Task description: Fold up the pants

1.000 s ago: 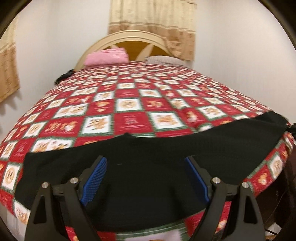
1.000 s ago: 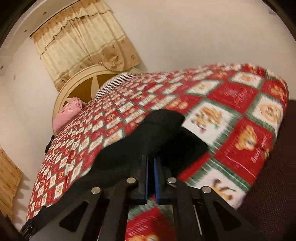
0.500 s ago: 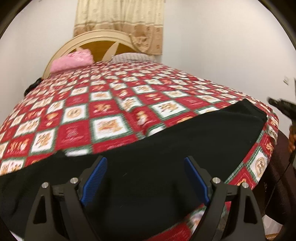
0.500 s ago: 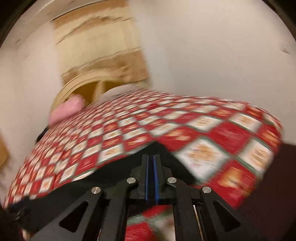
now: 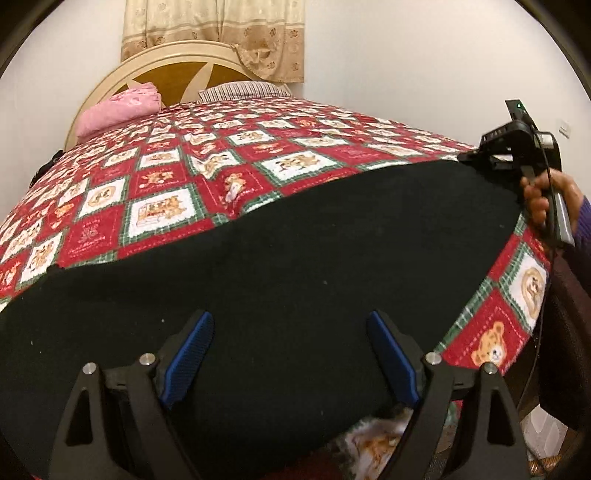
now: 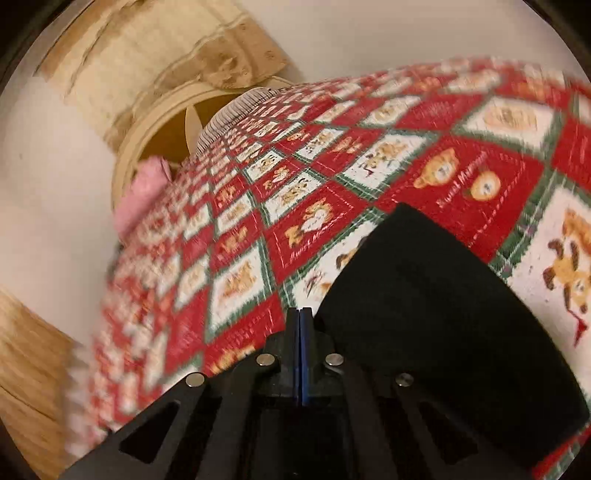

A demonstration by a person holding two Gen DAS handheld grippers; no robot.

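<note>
A: What fills the scene?

B: A bed under a red, white and green bear-print quilt, with a rounded headboard at the far end below a beige curtain.

A: And the pants?

B: The black pants lie spread flat along the quilt's near edge, running from the left side to the far right corner. In the right wrist view one end of the pants lies on the quilt, just right of the fingers.

A: Anything else on the bed?

B: A pink pillow at the far left and a striped pillow beside it, both against the headboard.

A: The grippers?

B: The left gripper hangs over the pants, fingers wide apart, nothing between them. The right gripper has its fingers pressed together with no cloth between them; a hand holds it at the pants' far right end.
</note>
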